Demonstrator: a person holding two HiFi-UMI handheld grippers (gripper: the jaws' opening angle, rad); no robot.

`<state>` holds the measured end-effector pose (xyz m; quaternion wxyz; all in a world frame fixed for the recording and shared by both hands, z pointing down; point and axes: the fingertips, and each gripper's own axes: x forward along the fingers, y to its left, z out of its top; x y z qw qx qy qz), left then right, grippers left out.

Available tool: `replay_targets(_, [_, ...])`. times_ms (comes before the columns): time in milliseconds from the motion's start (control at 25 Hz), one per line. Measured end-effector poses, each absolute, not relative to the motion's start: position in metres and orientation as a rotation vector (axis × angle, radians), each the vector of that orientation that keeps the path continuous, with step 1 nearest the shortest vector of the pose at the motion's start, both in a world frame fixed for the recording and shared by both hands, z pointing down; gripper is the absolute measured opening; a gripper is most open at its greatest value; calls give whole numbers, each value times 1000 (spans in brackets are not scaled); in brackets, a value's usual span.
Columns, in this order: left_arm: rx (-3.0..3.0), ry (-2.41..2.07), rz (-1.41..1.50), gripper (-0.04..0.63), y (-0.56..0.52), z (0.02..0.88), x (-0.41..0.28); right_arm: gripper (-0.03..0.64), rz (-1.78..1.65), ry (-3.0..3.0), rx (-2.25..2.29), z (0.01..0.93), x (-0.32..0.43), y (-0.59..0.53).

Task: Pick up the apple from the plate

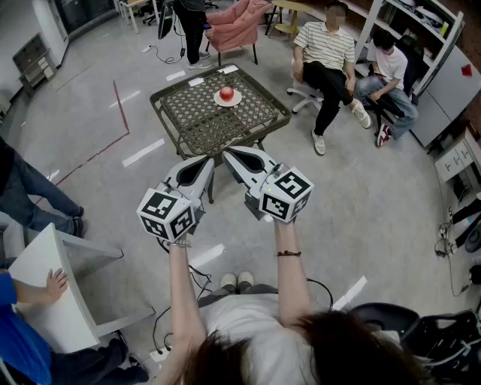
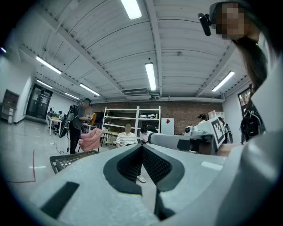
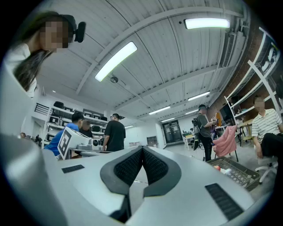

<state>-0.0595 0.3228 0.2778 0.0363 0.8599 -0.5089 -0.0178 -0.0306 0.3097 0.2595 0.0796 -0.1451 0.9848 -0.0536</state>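
Note:
A red apple (image 1: 226, 93) sits on a small white plate (image 1: 236, 101) near the far side of a low wire-mesh table (image 1: 195, 113). The person holds both grippers out at waist height, well short of the table, side by side. My left gripper (image 1: 208, 159) is shut with nothing in it, its tips meeting (image 2: 142, 145). My right gripper (image 1: 228, 153) is likewise shut and empty (image 3: 142, 148). The mesh table shows low at the left in the left gripper view (image 2: 70, 160) and at the right in the right gripper view (image 3: 234, 170), where a small red spot (image 3: 216, 167) looks like the apple.
Two people sit on chairs (image 1: 323, 56) behind the table to the right, before white shelves (image 1: 421, 30). A pink chair (image 1: 237, 26) and a standing person (image 1: 192, 22) are beyond it. A white board (image 1: 52, 293) with a hand on it lies left. Cables (image 1: 199, 278) cross the floor.

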Motion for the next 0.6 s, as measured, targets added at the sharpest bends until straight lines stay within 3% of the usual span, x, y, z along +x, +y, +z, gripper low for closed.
replay_targets(600, [2609, -1556, -106, 11, 311, 282, -47, 9, -196, 2939, -450, 263, -7, 298])
